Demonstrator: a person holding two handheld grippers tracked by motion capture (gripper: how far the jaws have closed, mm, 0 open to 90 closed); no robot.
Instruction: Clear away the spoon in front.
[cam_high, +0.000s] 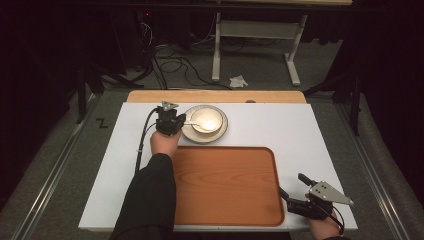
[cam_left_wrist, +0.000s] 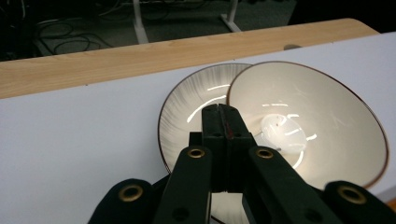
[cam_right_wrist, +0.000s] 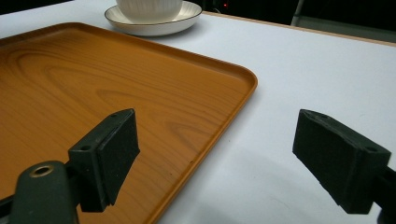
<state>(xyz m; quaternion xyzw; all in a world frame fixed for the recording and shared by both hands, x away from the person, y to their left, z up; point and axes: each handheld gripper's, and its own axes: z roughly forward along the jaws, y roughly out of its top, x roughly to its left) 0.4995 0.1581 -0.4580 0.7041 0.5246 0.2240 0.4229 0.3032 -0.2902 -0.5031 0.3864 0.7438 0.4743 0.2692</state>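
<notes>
Waiting wide open just off the tray's (cam_high: 225, 185) near corner: right hand-held gripper (cam_high: 295, 192), kept clear. Farther on, pinching shut on the bowl's (cam_high: 206, 120) near rim, left hand-held gripper (cam_high: 176, 121), bowl sitting on its saucer (cam_high: 222, 131), probably for lifting trayward.

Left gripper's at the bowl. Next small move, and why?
Probably lift the bowl slightly off the plate: the left gripper looks shut on its rim, and the wooden tray lies right beside the plate.

The wooden tray (cam_high: 225, 185) lies bare; bowl (cam_high: 206, 120) and saucer (cam_high: 217, 134) crowd its far edge.
</notes>
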